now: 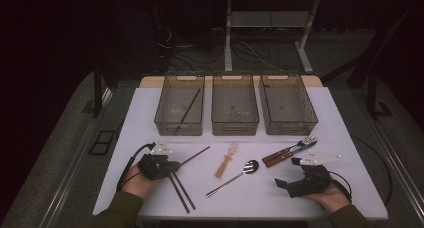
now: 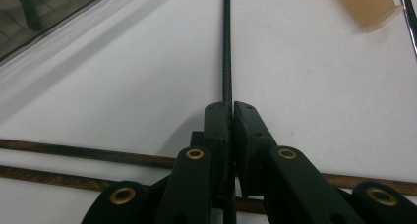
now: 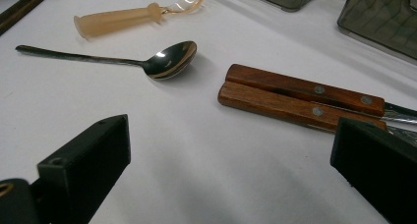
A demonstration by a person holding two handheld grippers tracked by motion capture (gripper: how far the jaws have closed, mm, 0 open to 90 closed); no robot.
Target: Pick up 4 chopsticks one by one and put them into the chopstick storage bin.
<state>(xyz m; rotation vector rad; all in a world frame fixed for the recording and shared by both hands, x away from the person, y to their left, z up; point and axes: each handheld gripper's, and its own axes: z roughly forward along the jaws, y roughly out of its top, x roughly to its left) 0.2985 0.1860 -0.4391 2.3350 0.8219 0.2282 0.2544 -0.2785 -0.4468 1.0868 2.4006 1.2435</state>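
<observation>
My left gripper [image 1: 169, 166] [image 2: 230, 109] is shut on the near end of a thin black chopstick [image 1: 196, 155] [image 2: 226, 47], which runs away from the jaws low over the white table [image 1: 150, 113]. Two brown chopsticks [image 1: 181, 192] [image 2: 74, 153] lie crosswise under the gripper. At the front right my right gripper [image 1: 286, 183] [image 3: 231, 145] stands open over bare table with nothing between its jaws. Just beyond it lie a fork and a knife with wooden handles [image 1: 287, 152] [image 3: 300, 98].
A steel spoon [image 1: 235, 177] [image 3: 169, 59] and a small tan-handled whisk [image 1: 226, 163] [image 3: 118, 18] lie mid-table. Three clear bins stand in a row at the back: left [image 1: 177, 127], holding another black chopstick [image 1: 190, 108], middle [image 1: 235, 127] and right [image 1: 292, 127].
</observation>
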